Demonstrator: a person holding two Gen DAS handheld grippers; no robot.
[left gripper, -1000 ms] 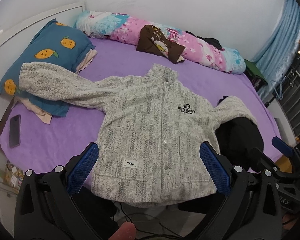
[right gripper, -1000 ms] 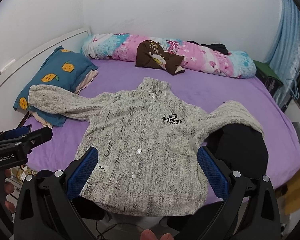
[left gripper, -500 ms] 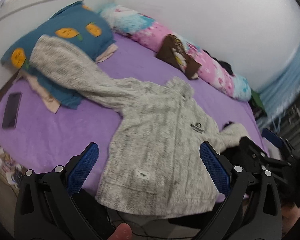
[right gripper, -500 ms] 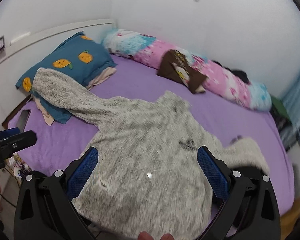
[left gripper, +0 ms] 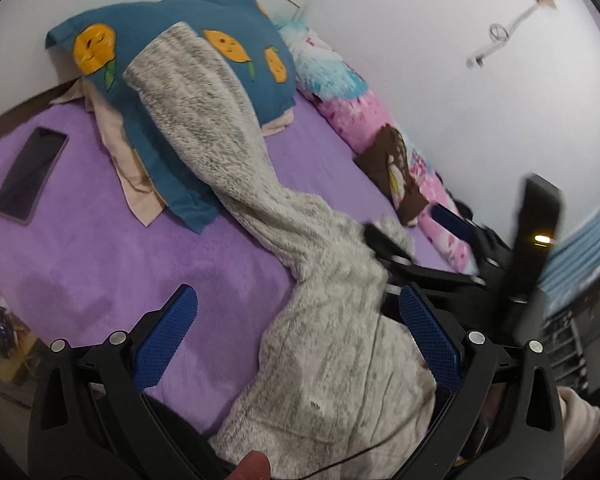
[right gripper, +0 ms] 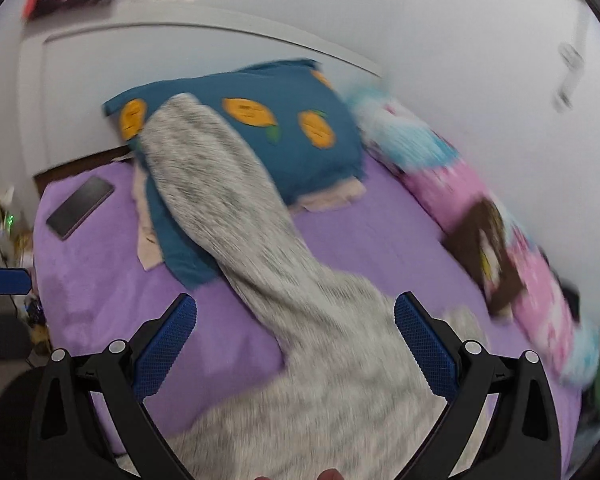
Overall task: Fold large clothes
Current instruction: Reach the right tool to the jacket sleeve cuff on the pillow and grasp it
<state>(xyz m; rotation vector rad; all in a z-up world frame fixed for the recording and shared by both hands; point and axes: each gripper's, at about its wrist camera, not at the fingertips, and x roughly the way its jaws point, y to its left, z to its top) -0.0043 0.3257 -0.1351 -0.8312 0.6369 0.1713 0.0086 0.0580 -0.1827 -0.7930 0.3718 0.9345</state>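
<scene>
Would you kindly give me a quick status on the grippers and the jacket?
Left gripper open, right gripper open, both empty. Grey fleece jacket unfolded on the bed, sleeve draped over the blue pillow. Phone lies clear of it.

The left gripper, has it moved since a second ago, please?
Yes. The left gripper has swung left, toward the blue pillow and phone, both now larger and nearer centre.

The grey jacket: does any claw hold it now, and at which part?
No. Both the left claw and the right claw are open above the grey jacket; neither grips it.
</scene>
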